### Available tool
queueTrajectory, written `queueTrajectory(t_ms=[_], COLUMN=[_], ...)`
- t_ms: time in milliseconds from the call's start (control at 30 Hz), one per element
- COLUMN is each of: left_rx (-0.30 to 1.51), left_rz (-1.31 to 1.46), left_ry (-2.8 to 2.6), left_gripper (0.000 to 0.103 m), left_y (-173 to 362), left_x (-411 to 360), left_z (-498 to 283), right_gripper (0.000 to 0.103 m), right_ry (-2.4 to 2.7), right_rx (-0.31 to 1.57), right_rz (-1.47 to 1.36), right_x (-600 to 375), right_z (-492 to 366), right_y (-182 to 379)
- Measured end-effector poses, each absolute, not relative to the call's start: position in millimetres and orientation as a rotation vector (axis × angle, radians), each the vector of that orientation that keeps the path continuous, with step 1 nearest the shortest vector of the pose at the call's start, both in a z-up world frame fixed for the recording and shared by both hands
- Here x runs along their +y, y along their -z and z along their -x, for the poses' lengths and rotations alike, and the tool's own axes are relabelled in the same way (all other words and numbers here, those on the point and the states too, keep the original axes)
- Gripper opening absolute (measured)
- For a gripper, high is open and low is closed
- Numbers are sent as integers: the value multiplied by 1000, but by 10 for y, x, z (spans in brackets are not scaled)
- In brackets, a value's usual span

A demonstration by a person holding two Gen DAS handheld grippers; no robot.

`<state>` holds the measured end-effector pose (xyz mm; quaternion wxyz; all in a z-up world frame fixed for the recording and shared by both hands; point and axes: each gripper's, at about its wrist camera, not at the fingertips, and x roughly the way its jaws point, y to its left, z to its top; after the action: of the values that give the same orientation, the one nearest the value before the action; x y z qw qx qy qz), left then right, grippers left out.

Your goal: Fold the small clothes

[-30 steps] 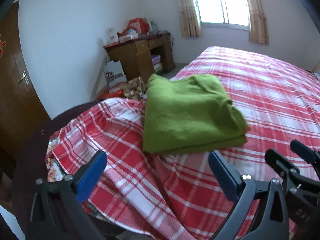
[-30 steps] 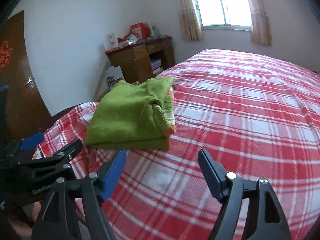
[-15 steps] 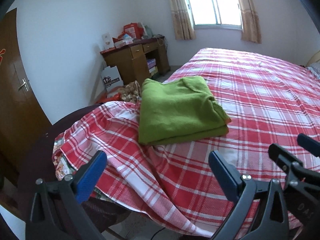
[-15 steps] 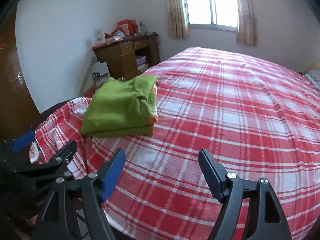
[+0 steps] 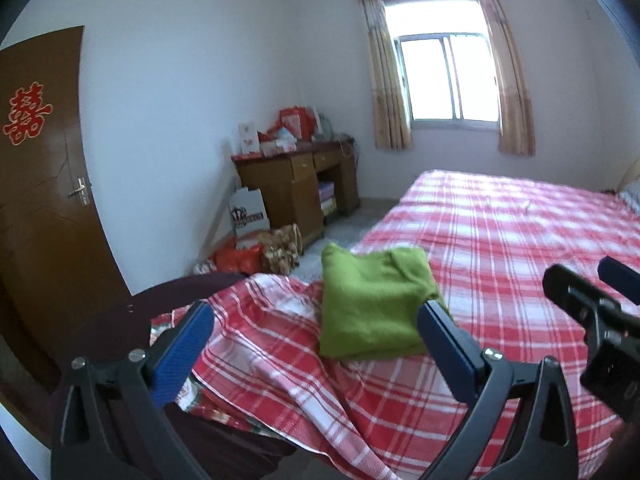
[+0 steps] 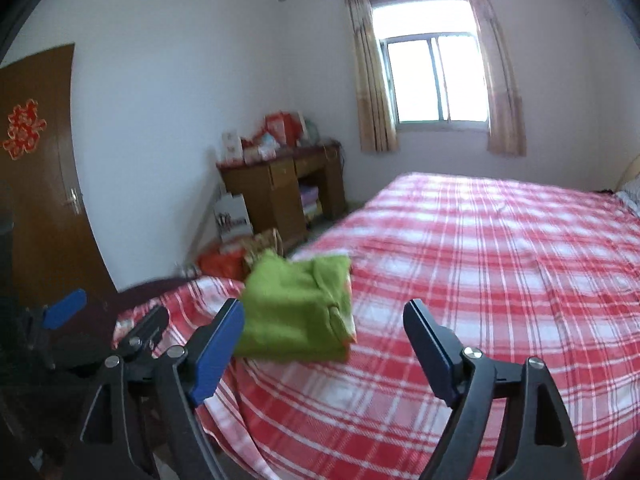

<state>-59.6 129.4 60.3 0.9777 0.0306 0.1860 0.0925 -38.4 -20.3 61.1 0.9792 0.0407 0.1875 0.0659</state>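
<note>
A folded green garment [image 5: 372, 308] [image 6: 298, 312] lies near the left corner of the bed with the red and white checked sheet [image 5: 500, 240] [image 6: 500, 260]. My left gripper [image 5: 316, 328] is open, held above and short of the garment, nothing between its blue pads. My right gripper [image 6: 324, 328] is open too and its jaws are still opening, empty, raised off the bed beside the garment. Each gripper shows at the edge of the other's view.
A wooden desk [image 5: 296, 184] piled with boxes stands against the far wall, with bags [image 5: 260, 252] on the floor beside it. A brown door [image 5: 36, 208] is at the left. A curtained window [image 5: 448, 80] is behind the bed. A dark bed frame edge [image 5: 180, 292] shows at the corner.
Both grippers have risen and drawn back from the green garment, which now looks smaller and farther. More of the room, wall and ceiling is in view. The garment stays where it lay.
</note>
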Motion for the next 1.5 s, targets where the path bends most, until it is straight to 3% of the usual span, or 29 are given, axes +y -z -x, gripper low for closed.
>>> queueTrajectory(t_ms=[467,1500], left_rx=[298,290], left_rz=[-54,-42], left_ry=[-179,-187], left_gripper=[103,103], left_y=[-719,-727], left_x=[1320,1351], left_z=[731,752], right_gripper=[86,86], right_ry=[-123,-132], right_rx=[271,272], right_rz=[-160,-153], right_x=[-226,-206], right_z=[568,569], right_y=[-711,-703])
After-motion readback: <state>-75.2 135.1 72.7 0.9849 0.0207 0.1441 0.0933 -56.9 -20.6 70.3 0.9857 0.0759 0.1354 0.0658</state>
